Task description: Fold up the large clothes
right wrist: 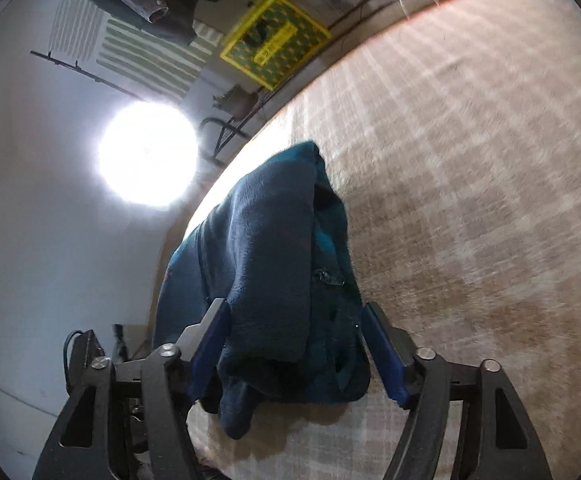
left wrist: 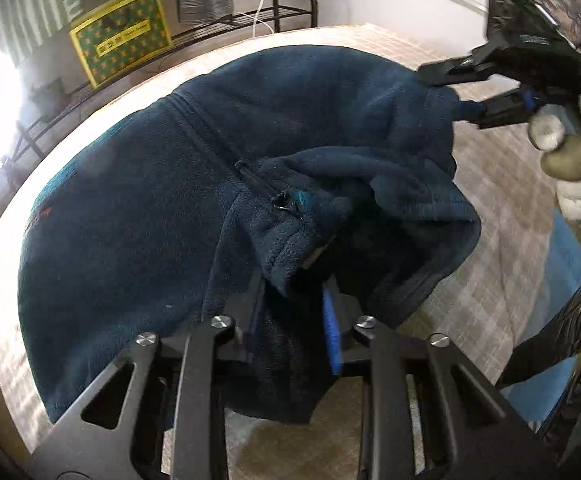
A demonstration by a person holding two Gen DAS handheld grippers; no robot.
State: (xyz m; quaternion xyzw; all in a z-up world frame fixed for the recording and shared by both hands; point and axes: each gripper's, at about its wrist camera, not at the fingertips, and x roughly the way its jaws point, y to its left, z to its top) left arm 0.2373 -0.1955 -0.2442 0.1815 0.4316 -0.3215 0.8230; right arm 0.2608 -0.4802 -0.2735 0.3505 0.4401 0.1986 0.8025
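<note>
Both grippers (left wrist: pixel 290 320) (right wrist: pixel 294 344) clamp navy fleece jacket (left wrist: pixel 130 208) (zipper up) over bed (right wrist: pixel 470 160).

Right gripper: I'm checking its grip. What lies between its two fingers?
A bunched fold of the blue fleece fills the gap between the right gripper fingers, as the right wrist view shows.

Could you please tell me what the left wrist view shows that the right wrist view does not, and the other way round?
Only the left wrist view shows the right gripper from outside, its jaws on an edge of the fleece, the gloved hand holding it, and the fleece's zipper pull.

Only the right wrist view shows a bright lamp and the right jaws around a thick bunch of fleece.

Both show the dark blue fleece on the checked cover, and the yellow-green box.
</note>
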